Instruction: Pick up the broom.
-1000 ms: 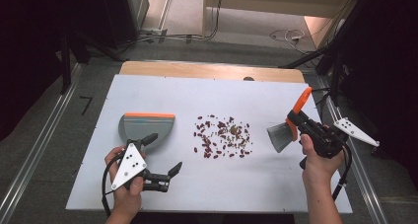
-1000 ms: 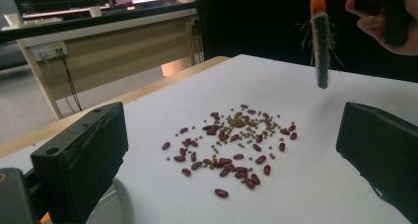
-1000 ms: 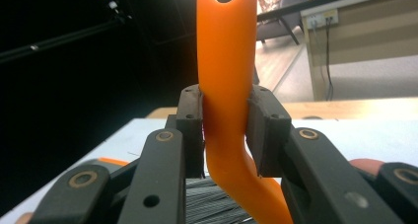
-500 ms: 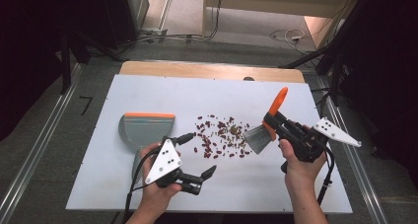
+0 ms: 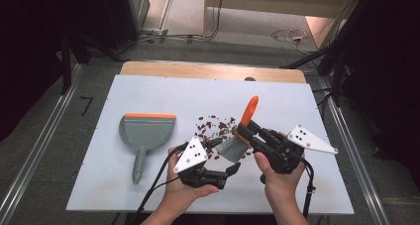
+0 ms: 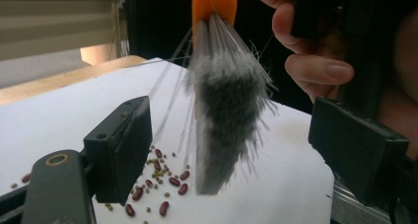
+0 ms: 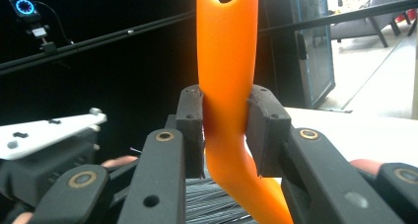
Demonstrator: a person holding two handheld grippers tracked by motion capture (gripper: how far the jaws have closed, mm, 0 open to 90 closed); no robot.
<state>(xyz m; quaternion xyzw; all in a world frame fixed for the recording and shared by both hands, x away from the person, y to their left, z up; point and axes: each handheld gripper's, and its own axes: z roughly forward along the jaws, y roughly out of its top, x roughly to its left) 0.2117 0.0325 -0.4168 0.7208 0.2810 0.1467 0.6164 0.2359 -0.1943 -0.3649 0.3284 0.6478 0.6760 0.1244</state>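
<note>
Nearest: left gripper (image 5: 229, 171) low over the table's (image 5: 148, 88) front edge, jaws apart & just been closing in, brush bristles (image 6: 224, 130) hanging between the pads w/o contact. Right gripper (image 7: 224, 135) clamped on the brush's orange handle (image 7: 226, 61), head tilted down at the near edge of the bean pile (image 5: 218, 128). Step, I'd say: sweeping beans. Next: drag them left toward the dustpan (image 5: 147, 133), which lies flat, well apart; left likely needs to grab its handle.
</note>
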